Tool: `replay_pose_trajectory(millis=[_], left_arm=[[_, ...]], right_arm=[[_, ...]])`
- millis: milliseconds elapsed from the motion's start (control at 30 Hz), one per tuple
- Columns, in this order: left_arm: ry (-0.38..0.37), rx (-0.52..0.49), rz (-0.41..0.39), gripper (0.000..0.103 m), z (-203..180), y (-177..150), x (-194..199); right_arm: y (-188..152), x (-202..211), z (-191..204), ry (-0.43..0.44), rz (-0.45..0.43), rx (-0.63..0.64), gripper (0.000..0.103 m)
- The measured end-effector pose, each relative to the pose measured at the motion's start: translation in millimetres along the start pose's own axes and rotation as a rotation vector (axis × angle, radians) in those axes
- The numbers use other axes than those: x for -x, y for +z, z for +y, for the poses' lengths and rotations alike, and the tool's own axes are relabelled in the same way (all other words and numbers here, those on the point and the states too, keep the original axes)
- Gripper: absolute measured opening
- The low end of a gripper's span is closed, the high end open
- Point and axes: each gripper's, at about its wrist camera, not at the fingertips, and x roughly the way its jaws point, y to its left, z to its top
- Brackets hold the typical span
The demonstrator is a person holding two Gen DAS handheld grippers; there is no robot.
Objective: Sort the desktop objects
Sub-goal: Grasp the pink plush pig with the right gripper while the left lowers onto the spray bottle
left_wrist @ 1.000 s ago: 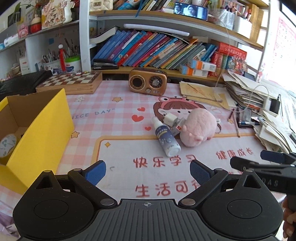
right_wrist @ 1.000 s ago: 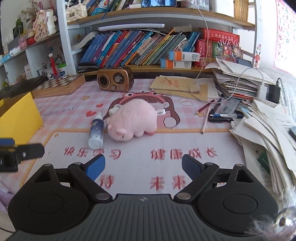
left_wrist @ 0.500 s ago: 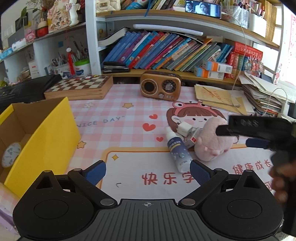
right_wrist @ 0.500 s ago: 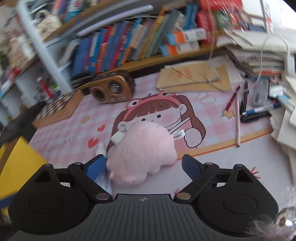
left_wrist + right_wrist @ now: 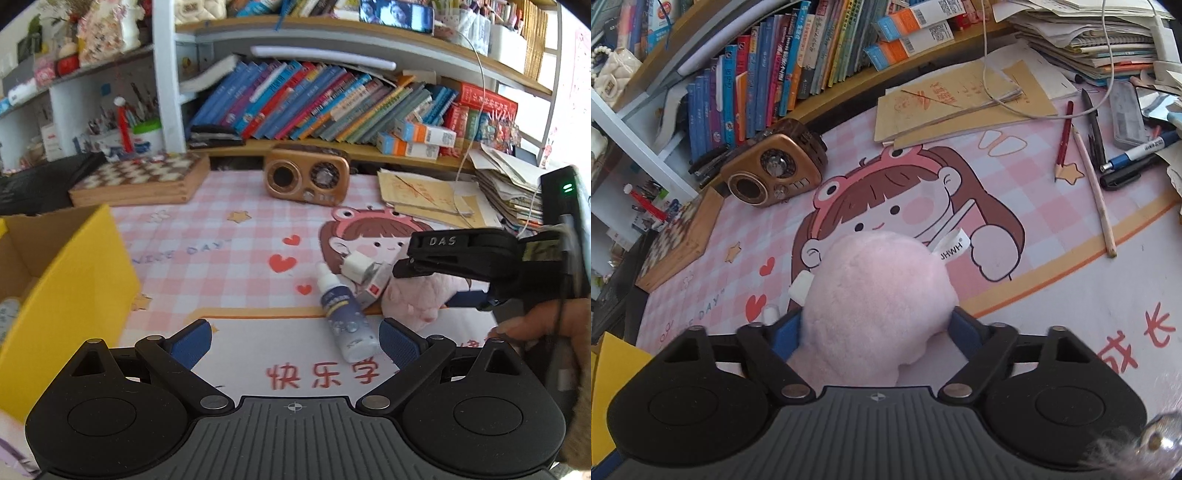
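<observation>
A pink plush toy [image 5: 875, 295] lies on the cartoon desk mat [image 5: 1052, 295]. My right gripper [image 5: 875, 332] is around it. Its jaws are closing, and both blue pads [image 5: 786, 332] touch the toy's sides. In the left wrist view the right gripper [image 5: 424, 284] clamps the plush toy [image 5: 417, 295] from above and below. Beside the toy lie a blue-and-white spray bottle [image 5: 347, 325], a white charger plug [image 5: 356, 266] and a small red-and-white box [image 5: 373, 288]. My left gripper [image 5: 295, 339] hangs open just short of the bottle, with nothing between its fingers.
An open yellow cardboard box [image 5: 74, 295] stands at the left. A brown retro radio [image 5: 306, 173] and a wooden chessboard box [image 5: 140, 181] sit at the back under the bookshelf [image 5: 332, 107]. Notebooks [image 5: 960, 96], pencils and pens [image 5: 1093, 129] and paper stacks lie at the right.
My right gripper has dropped forward onto the plush toy and rolled, and its jaws have narrowed around it. The left gripper has drifted a little; the bottle now sits closer to its fingers.
</observation>
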Motion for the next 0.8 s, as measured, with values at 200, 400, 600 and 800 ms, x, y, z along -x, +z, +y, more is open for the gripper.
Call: replay_pose_trajectory(millis=[200, 400, 600, 800], left_arm=[[-0.042, 0.013, 0.042, 0.098, -11.0, 6.0, -38.4], [-0.04, -0.024, 0.084, 0.093, -26.1, 10.7, -76.2], [-0.027, 0.002, 0.141, 0.071, -27.9, 12.1, -98.0], [-0.042, 0.02, 0.161, 0.04, -25.8, 9.6, -107.4]], right_arm=[[8.1, 31.7, -16.8, 0.012, -0.068, 0.042, 0.051], [7.1, 64.8, -39.7, -0.041, -0.136, 0.097, 0.051], [-2.9, 74.1, -52.2, -0.073, -0.122, 0.122, 0.051], [-9.5, 77.7, -51.1, -0.062, -0.105, 0.14, 0.051]])
